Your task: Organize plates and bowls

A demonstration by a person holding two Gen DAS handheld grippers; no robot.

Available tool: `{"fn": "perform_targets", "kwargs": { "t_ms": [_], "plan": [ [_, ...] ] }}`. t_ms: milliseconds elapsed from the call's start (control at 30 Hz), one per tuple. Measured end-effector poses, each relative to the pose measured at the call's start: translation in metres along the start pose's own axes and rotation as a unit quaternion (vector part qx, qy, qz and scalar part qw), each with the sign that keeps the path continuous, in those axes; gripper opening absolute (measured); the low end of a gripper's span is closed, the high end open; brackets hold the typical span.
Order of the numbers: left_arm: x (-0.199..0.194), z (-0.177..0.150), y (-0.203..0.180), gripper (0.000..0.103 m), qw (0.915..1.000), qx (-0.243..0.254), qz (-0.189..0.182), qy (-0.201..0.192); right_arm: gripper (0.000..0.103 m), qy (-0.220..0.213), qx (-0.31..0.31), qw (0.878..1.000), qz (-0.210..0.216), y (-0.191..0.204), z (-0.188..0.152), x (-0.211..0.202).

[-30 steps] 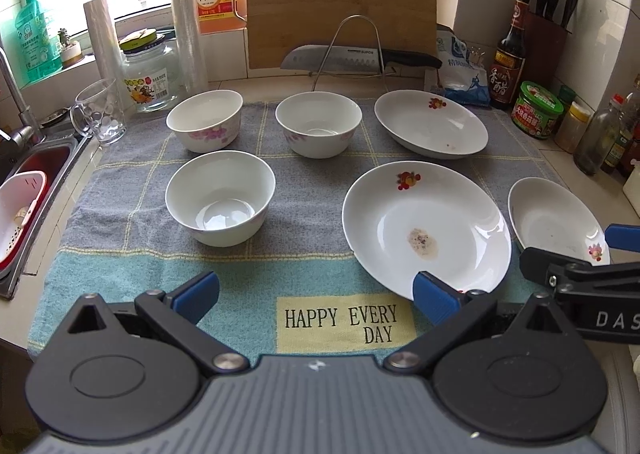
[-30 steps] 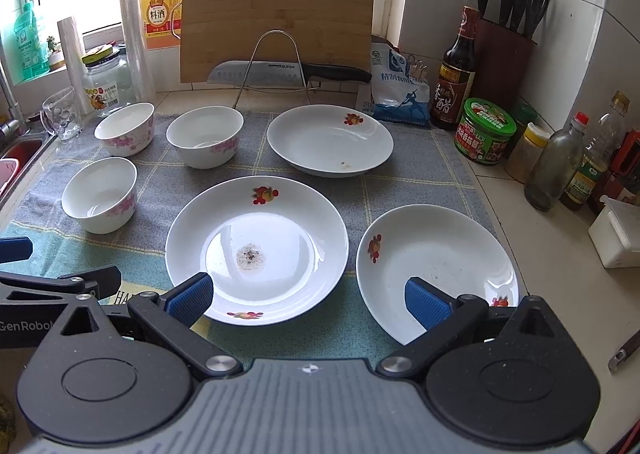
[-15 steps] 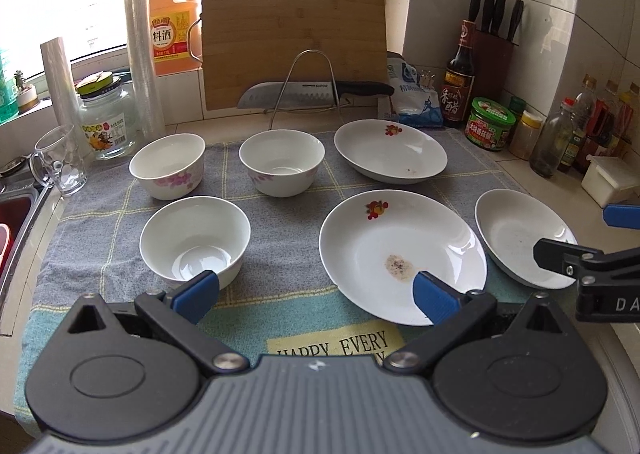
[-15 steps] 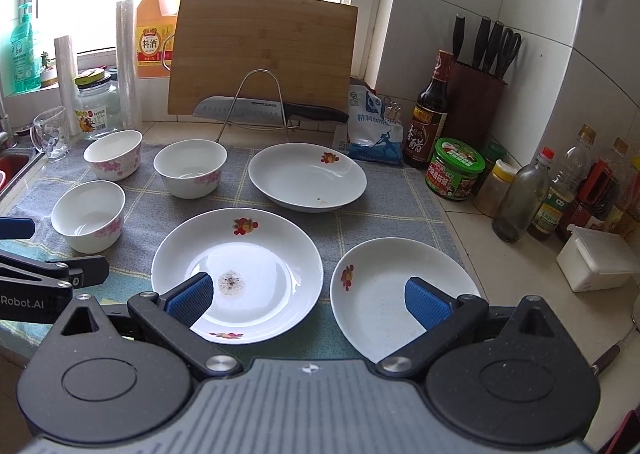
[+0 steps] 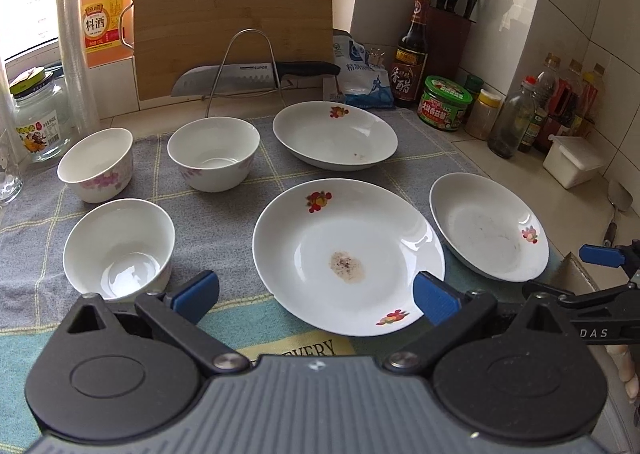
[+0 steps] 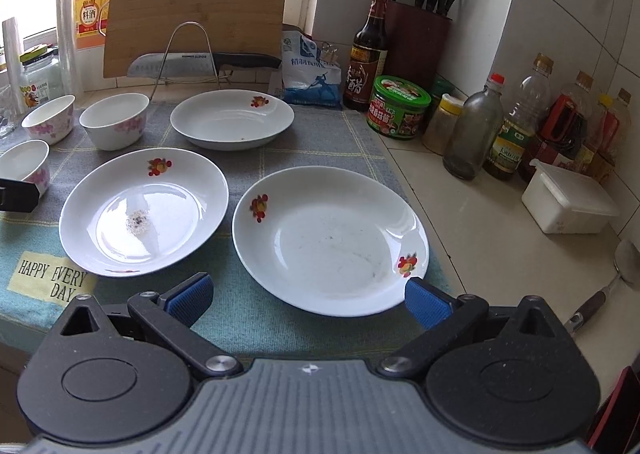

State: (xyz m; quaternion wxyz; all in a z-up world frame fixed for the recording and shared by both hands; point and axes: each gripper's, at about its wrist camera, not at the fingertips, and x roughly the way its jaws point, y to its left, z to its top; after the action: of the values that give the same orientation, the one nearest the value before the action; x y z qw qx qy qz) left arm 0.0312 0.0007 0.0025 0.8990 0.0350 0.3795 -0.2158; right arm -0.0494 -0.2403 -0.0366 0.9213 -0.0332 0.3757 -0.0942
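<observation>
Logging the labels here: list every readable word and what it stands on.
"HAPPY EVERY DAY": patch on the towel.
"SUPOR": knife blade.
"料酒": orange jug.
"DAS": right gripper, seen from the left wrist view.
Dark bottle, green-lidded jar, salt bag: print too blurred to read surely.

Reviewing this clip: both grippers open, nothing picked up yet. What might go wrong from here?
1. The right plate overhangs the towel toward the counter's front edge; a clumsy grab by the right gripper might push it off.
2. The middle plate carries a food stain; stacking could smear it onto another plate.
3. The plates look glossy and might slip between the left gripper pads.
</observation>
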Motion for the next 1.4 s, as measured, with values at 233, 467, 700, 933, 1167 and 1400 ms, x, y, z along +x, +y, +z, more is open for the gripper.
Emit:
{"fn": "perform_targets", "kwargs": {
  "t_ms": [233,467,700,933,1167,1400],
  "plan": [
    [0.021,0.011,-0.028,0.102,0.9992,0.038,-0.002,0.011,0.103,0.023,0.011,0.999,0.036,-0.025,-0.018,0.040],
    [0.048,0.030,-0.060,0.102,0.9969,0.075,-0.004,0.022,0.103,0.029,0.003,0.997,0.071,-0.041,-0.025,0.070],
    [0.076,0.045,-0.087,0.102,0.9928,0.110,-0.025,0.040,0.103,0.012,-0.024,0.995,0.092,-0.053,-0.025,0.083],
    [0.106,0.064,-0.112,0.102,0.9869,0.143,-0.053,0.054,0.103,-0.038,-0.045,0.991,0.122,-0.063,-0.036,0.084],
    [0.147,0.081,-0.139,0.102,0.9757,0.186,-0.087,0.076,0.103,-0.059,-0.060,0.986,0.142,-0.070,-0.036,0.088],
    [0.190,0.090,-0.161,0.102,0.9583,0.232,-0.122,0.113,0.103,-0.075,-0.062,0.984,0.150,-0.072,-0.038,0.092]
  ]
}}
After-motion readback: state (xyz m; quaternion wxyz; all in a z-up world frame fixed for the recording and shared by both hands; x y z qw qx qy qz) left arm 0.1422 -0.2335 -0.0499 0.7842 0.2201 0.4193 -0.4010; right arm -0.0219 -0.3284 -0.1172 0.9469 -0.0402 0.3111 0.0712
